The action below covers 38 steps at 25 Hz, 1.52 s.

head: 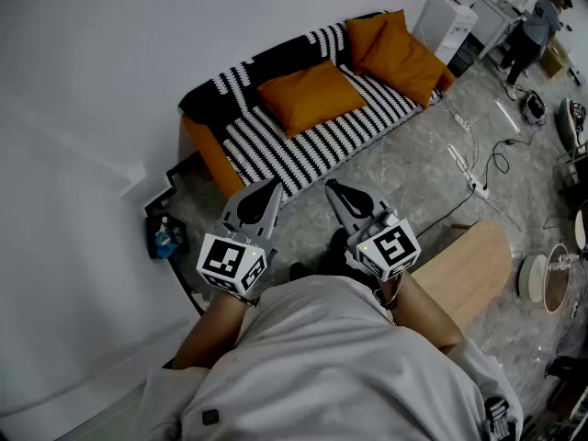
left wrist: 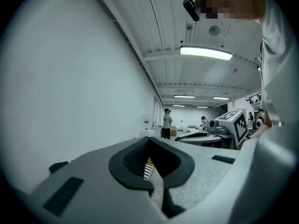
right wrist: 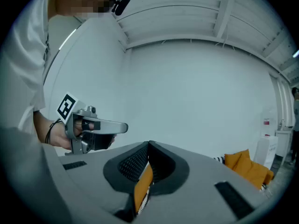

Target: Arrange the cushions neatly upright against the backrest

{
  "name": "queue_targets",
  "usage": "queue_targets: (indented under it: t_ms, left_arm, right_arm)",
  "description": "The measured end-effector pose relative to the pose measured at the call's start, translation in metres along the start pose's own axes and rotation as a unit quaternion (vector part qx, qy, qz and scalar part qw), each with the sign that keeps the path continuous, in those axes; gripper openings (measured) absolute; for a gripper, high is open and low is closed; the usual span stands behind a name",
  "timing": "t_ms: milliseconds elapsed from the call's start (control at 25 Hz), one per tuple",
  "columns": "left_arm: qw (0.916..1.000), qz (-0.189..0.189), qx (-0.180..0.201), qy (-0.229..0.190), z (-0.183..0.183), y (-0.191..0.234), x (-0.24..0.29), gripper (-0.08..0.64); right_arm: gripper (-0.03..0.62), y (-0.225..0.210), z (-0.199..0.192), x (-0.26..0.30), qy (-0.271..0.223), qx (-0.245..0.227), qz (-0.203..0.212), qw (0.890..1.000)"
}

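Shut tight and holding nothing, the left hand-held gripper [head: 268,191] was held close to the person's body, its tips touching and pointing across the floor [head: 432,173] toward the sofa [head: 303,150]. The right hand-held gripper [head: 335,191] was just beside it, jaws likewise pressed together with nothing between them. In the left gripper view the closed tips met in front of the white wall. In the right gripper view only a far-off sliver of orange and stripes showed through the hollow behind the tips.

Both grippers were well apart from the sofa, which stood against the white wall [head: 92,62] under a black-and-white striped cover. One orange cushion [head: 310,95] lay flat on the middle of the seat, not leaning on the backrest. Two more orange cushions [head: 395,49] were piled together at the sofa's right end, tilted against that end, one overlapping the other. A white power strip [head: 464,168] and its cable trailed over the floor near that end. Another person [head: 533,26] stood far off in the room.
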<state>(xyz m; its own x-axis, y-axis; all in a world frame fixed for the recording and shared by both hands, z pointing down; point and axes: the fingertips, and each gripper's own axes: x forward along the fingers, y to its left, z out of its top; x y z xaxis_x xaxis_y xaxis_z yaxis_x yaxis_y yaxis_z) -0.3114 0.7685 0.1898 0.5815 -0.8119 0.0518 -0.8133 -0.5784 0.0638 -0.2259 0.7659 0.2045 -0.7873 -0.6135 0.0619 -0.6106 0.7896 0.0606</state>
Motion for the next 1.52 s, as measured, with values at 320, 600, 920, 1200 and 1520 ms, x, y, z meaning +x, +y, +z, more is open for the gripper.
queue_targets:
  t_ms: [320,600,920,1200,1520]
  left_arm:
    - [1.0000,-0.003,-0.008,0.003,0.000,-0.005,0.010,0.009]
    - [0.9999,-0.001,-0.015,0.007,-0.001,-0.006,0.023,0.009]
    - [0.9995,0.007,-0.022,0.022,-0.011,-0.002,0.056,0.009]
    - [0.9991,0.002,-0.019,0.039,-0.017,0.000,0.120,0.009]
    - [0.9988,0.001,-0.020,0.046,-0.021,-0.010,0.219,0.009]
  right_arm:
    - [0.025,-0.013,0.000,-0.007,0.001,0.002,-0.004,1.000]
    - [0.025,-0.035,0.003,-0.012,-0.020,0.024,-0.016,0.999]
    - [0.025,-0.076,-0.015,-0.010,-0.005,0.040,-0.013,0.999]
    - [0.025,-0.139,-0.028,-0.007,-0.002,0.055,-0.020,0.998]
    - [0.026,-0.245,-0.050,-0.021,0.013,0.057,-0.036,0.998]
